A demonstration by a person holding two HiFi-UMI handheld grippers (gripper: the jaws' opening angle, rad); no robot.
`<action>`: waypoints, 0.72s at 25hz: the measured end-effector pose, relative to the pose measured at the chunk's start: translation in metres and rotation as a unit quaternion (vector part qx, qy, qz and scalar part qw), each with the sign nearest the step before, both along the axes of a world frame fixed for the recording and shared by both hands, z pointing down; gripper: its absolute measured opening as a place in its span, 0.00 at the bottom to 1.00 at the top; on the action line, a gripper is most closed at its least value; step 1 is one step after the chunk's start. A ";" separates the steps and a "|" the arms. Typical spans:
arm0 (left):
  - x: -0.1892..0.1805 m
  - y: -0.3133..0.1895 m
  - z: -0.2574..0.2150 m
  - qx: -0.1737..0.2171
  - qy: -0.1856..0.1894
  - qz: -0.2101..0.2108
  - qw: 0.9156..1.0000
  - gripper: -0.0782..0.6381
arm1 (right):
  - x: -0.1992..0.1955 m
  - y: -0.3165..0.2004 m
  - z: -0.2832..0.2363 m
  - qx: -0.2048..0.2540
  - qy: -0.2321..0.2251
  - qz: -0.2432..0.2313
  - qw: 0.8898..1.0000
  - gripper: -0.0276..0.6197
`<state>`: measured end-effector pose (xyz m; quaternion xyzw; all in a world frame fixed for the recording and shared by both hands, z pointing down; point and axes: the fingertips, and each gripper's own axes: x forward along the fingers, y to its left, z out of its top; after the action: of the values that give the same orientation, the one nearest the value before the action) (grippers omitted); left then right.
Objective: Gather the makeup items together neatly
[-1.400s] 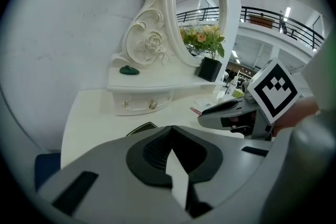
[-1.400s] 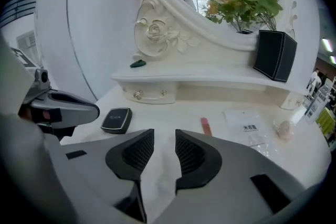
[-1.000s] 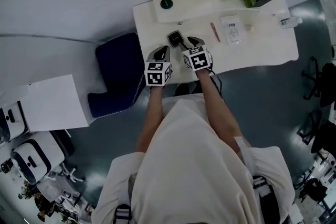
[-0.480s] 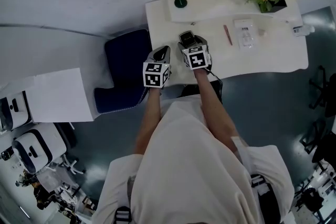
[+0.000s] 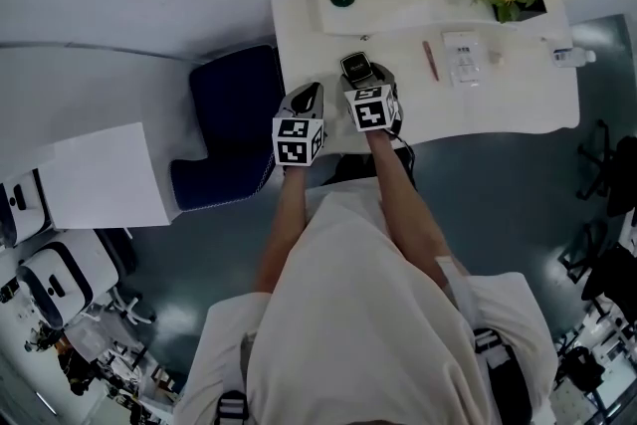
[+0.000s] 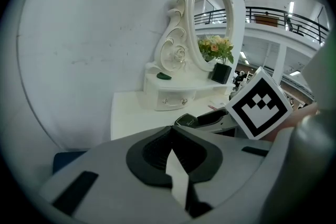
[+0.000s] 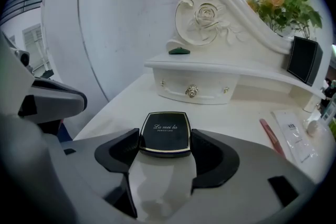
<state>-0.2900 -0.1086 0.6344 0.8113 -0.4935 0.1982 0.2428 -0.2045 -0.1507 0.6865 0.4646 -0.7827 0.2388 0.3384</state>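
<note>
L gripper (image 5: 310,95) is held over the near-left edge of the vanity table (image 5: 498,109), just beside the R one. In the L gripper view its jaws are seen pressed together, w/ nothing btwn them. No makeup item lies straight ahead of it.

The compact (image 5: 356,69) lies flat on the table, left of centre, lid up. R gripper (image 5: 366,81) is set right at it. In the R gripper view its jaws have just been opening and are spread wide. The compact (image 7: 165,134) sits btwn the pads at the tips, resting on the table, not clamped. A thin gap is seen at the right pad; at the left pad, touching or just clear can't be told.

The compact is near square, so it has no real long axis. Its two straight sides face the pads and the lid print runs across the gap. It lies dead ahead w/ no offset, so a squeeze would prob. take it w/o re-aiming.

Further right, well apart from the compact, a pink pencil (image 5: 430,61) is seen, long axis running away from the person. A white packet (image 5: 463,60) lies just beside it, and a small bottle (image 5: 575,57) sits at the far right edge. The R gripper is judged nearer to all three.

Only the head view gives the full spread and the bottle. Only the R gripper view shows pad-to-compact clearance.
</note>
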 end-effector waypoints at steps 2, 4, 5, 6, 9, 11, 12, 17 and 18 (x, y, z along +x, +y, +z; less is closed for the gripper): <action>0.004 -0.002 -0.001 0.002 0.005 -0.006 1.000 0.13 | 0.008 0.001 -0.002 0.003 -0.001 0.007 1.000 0.54; 0.008 -0.005 -0.003 0.005 0.009 -0.010 1.000 0.13 | 0.019 0.001 -0.005 0.008 -0.003 0.017 1.000 0.54; 0.011 -0.006 -0.004 0.006 0.011 -0.012 1.000 0.13 | 0.026 0.000 -0.007 0.011 -0.001 0.021 1.000 0.54; 0.015 -0.007 -0.005 0.008 0.012 -0.012 1.000 0.13 | 0.033 0.000 -0.008 0.015 0.003 0.025 1.000 0.54; 0.026 -0.011 -0.009 0.017 0.014 -0.013 1.000 0.13 | 0.054 -0.002 -0.013 0.025 0.003 0.042 0.999 0.54; 0.034 -0.012 -0.011 0.022 0.013 -0.012 1.000 0.13 | 0.067 -0.003 -0.015 0.029 -0.003 0.058 0.998 0.54; 0.039 -0.013 -0.011 0.023 0.013 -0.012 1.000 0.13 | 0.074 -0.003 -0.016 0.030 -0.003 0.065 0.997 0.54; 0.058 -0.012 -0.017 0.030 0.007 -0.011 0.999 0.13 | 0.107 -0.001 -0.013 0.024 0.003 0.081 0.996 0.54; 0.061 -0.013 -0.018 0.032 0.003 -0.008 0.999 0.13 | 0.112 -0.001 -0.011 0.022 0.000 0.086 0.996 0.54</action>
<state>-0.2288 -0.1213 0.6166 0.8152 -0.5055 0.1781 0.2196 -0.0924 -0.1515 0.6755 0.5377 -0.7445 0.2500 0.3067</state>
